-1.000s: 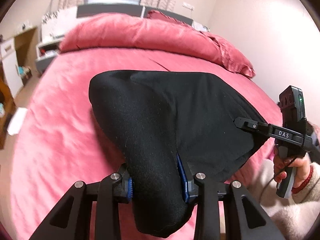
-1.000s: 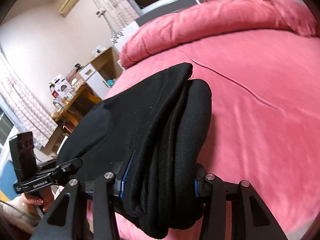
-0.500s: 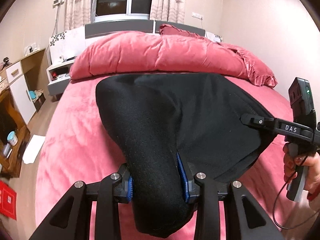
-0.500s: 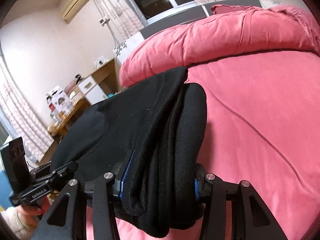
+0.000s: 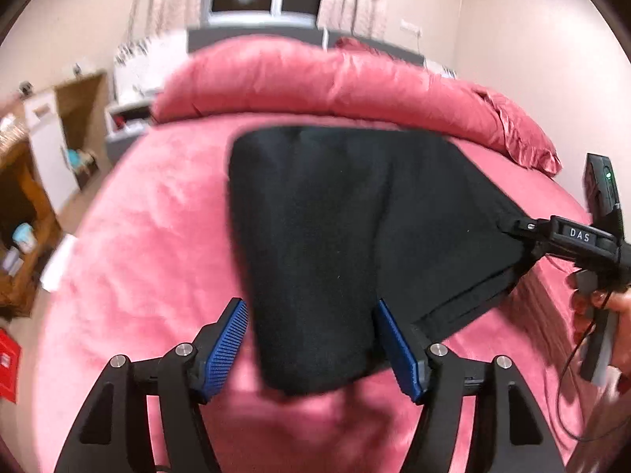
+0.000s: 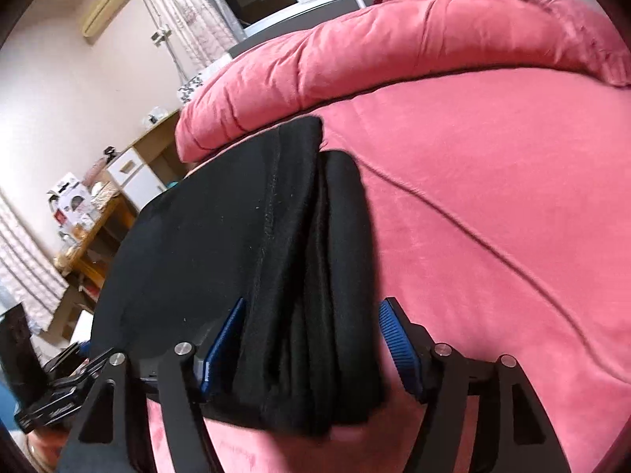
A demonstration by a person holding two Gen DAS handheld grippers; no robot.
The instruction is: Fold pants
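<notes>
The black pants [image 5: 335, 216] are folded into a thick bundle that stretches between both grippers over the pink bed [image 5: 157, 216]. My left gripper [image 5: 311, 315] has its jaws opening; the bundle's left end still lies between the blue pads [image 5: 228, 339], with a gap showing on the left side. In the right wrist view the pants [image 6: 217, 256] show stacked layers at their right end. My right gripper [image 6: 311, 311] is opening too, its pads [image 6: 398, 347] standing off the cloth. The right gripper [image 5: 512, 228] also shows at the bundle's far corner.
A rolled pink duvet [image 5: 315, 79] lies across the head of the bed. A wooden desk and shelves [image 5: 23, 213] stand to the left beside the bed. A hand [image 5: 615, 315] holds the right gripper's handle. The pink bedspread [image 6: 493, 197] extends to the right.
Both grippers' jaws have spread apart and let go of the pants they were clamping. Both hands moved forward and slightly down; the bundle now sits lower, nearer the bed.
</notes>
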